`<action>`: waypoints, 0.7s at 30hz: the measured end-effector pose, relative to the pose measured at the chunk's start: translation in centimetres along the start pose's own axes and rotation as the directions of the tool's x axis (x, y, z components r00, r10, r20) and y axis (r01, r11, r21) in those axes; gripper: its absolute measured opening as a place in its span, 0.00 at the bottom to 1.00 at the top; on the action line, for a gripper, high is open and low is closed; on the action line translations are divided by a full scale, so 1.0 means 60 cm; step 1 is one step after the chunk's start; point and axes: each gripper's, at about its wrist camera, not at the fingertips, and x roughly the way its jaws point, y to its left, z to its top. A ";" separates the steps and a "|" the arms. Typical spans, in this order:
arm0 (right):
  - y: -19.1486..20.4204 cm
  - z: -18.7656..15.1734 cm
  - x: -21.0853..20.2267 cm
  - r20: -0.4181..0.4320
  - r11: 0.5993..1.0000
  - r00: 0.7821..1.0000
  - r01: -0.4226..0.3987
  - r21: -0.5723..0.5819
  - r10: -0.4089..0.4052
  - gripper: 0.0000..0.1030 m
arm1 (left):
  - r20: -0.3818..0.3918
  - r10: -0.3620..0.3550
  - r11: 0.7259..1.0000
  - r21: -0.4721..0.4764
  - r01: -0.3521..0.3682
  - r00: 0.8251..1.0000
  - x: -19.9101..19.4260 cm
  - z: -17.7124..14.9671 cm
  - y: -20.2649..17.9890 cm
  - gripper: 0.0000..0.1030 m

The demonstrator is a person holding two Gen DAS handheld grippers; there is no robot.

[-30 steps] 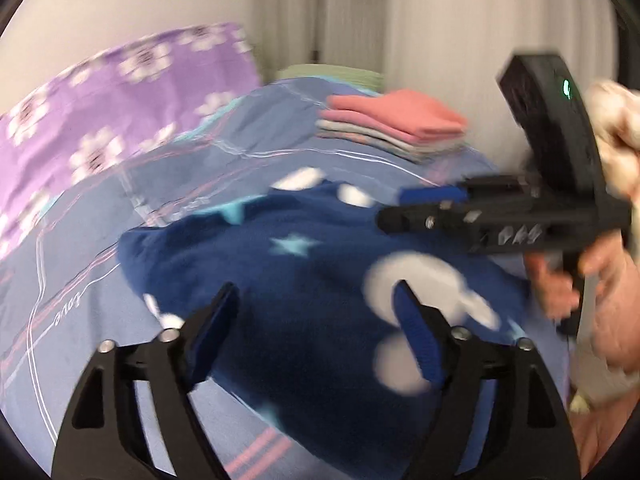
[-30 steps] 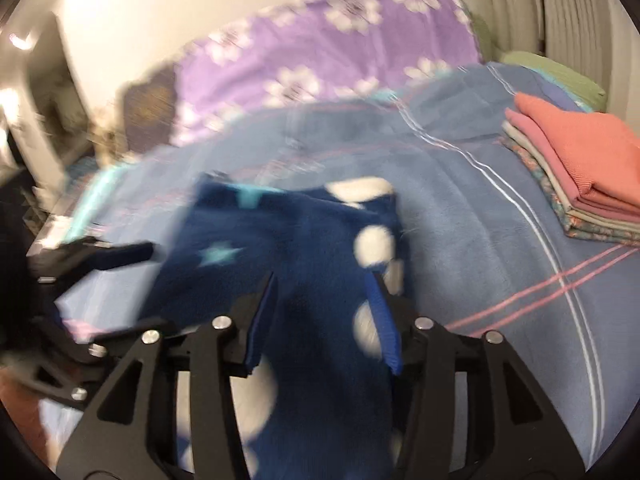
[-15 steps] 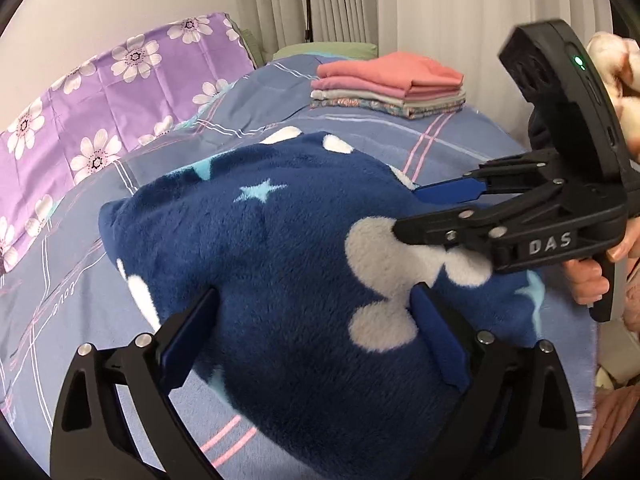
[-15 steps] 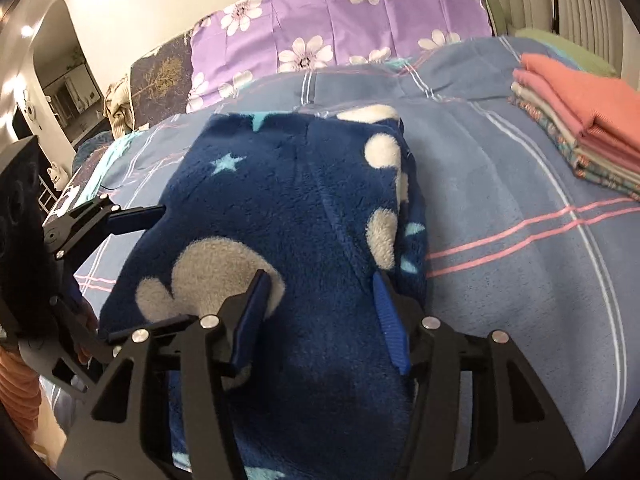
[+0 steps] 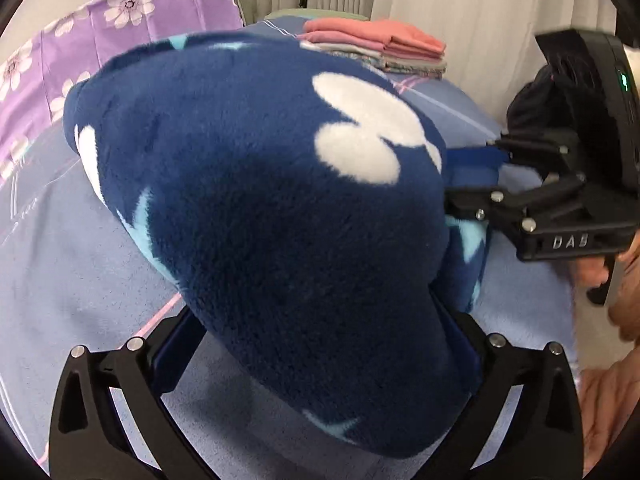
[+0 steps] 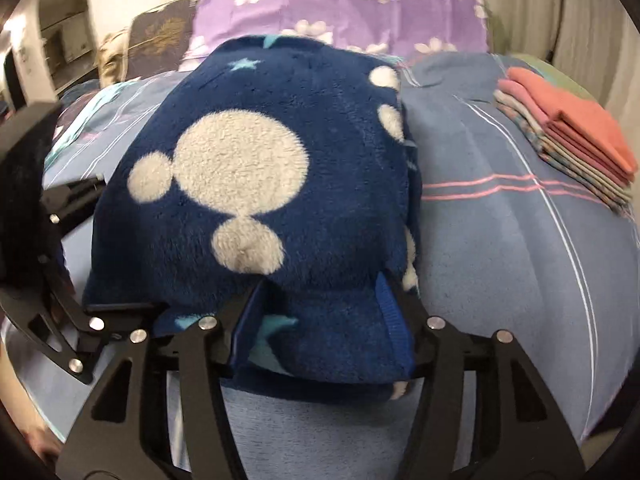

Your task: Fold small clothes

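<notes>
A folded dark blue fleece garment (image 5: 264, 184) with white spots and pale blue stars lies on the blue bedspread; it also fills the right wrist view (image 6: 256, 184). My left gripper (image 5: 320, 344) is open, its jaws wide on either side of the garment's near end, fingertips hidden by the fleece. My right gripper (image 6: 316, 312) is open, its blue pads on either side of the garment's near edge. The right gripper also shows in the left wrist view (image 5: 472, 180) at the garment's right side, and the left gripper shows at the left edge of the right wrist view (image 6: 80, 248).
A stack of folded pink and patterned clothes (image 5: 380, 46) lies at the far right of the bed (image 6: 520, 240), also in the right wrist view (image 6: 568, 140). A purple flowered pillow (image 6: 340, 4) lies at the head. White curtains (image 5: 460, 8) hang behind.
Both grippers have moved forward over the near ends of the blue garment, which now fills both views and bulges upward. The jaws stay open.
</notes>
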 end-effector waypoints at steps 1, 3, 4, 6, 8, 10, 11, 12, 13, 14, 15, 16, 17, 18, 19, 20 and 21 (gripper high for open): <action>-0.001 0.000 -0.001 0.001 1.000 1.000 -0.010 -0.003 0.010 0.55 | 0.005 0.007 1.000 0.005 -0.007 1.000 -0.004 -0.001 -0.001 0.99; -0.011 -0.004 -0.016 0.012 0.999 0.999 -0.052 0.014 0.052 0.55 | 0.021 0.020 1.000 0.010 -0.021 1.000 -0.024 -0.006 -0.007 0.99; -0.013 -0.004 -0.021 0.015 0.998 0.998 -0.061 0.023 0.060 0.55 | 0.029 0.019 1.000 0.009 -0.019 0.999 -0.037 -0.011 -0.012 0.99; -0.021 -0.008 -0.046 0.035 0.996 0.997 -0.066 0.052 0.064 0.56 | 0.047 0.010 1.000 0.022 -0.011 0.999 -0.065 -0.020 -0.022 0.99; -0.018 -0.014 -0.064 0.045 0.997 0.997 -0.062 0.041 0.060 0.58 | 0.033 0.028 0.998 0.062 -0.030 0.999 -0.073 -0.036 -0.040 0.99; -0.014 -0.024 -0.053 0.016 0.999 0.999 -0.030 0.010 0.030 0.60 | -0.039 0.127 0.981 0.152 -0.120 0.991 -0.044 -0.055 -0.058 0.99; -0.014 -0.030 -0.035 -0.003 1.000 1.000 -0.011 0.000 0.011 0.61 | -0.072 0.169 0.970 0.187 -0.153 0.983 -0.025 -0.071 -0.062 0.99; -0.016 -0.036 -0.024 -0.012 1.000 1.000 0.003 0.005 -0.003 0.64 | -0.069 0.173 0.969 0.192 -0.157 0.983 -0.015 -0.078 -0.062 0.99; -0.019 -0.039 -0.017 -0.018 1.000 1.000 0.002 0.025 -0.002 0.66 | -0.055 0.143 0.979 0.154 -0.133 0.988 -0.017 -0.077 -0.056 0.99; -0.028 -0.042 -0.015 -0.027 0.996 0.999 -0.037 0.082 0.040 0.67 | -0.064 0.127 0.985 0.124 -0.119 0.990 -0.020 -0.073 -0.049 0.99; -0.038 -0.042 -0.017 -0.027 0.990 0.997 -0.070 0.126 0.074 0.67 | -0.054 0.129 0.986 0.116 -0.122 0.990 -0.028 -0.073 -0.047 0.99; -0.046 -0.043 -0.019 -0.028 0.983 0.994 -0.099 0.156 0.104 0.67 | -0.038 0.136 0.983 0.126 -0.130 0.990 -0.036 -0.074 -0.050 0.99; -0.053 -0.045 -0.022 -0.029 0.978 0.992 -0.115 0.174 0.122 0.67 | -0.032 0.137 0.981 0.141 -0.131 0.990 -0.041 -0.076 -0.055 0.99; -0.059 -0.047 -0.026 -0.027 0.973 0.990 -0.128 0.192 0.135 0.67 | -0.026 0.133 0.979 0.162 -0.127 0.991 -0.049 -0.080 -0.062 0.99; -0.065 -0.050 -0.031 -0.024 0.969 0.989 -0.136 0.206 0.144 0.67 | -0.020 0.130 0.977 0.173 -0.125 0.991 -0.056 -0.080 -0.067 0.99; -0.071 -0.054 -0.036 -0.019 0.966 0.989 -0.139 0.217 0.147 0.67 | -0.011 0.128 0.975 0.186 -0.124 0.992 -0.064 -0.082 -0.073 0.99; -0.073 -0.059 -0.039 -0.016 0.964 0.989 -0.138 0.226 0.145 0.68 | -0.001 0.130 0.972 0.196 -0.127 0.992 -0.072 -0.082 -0.077 0.99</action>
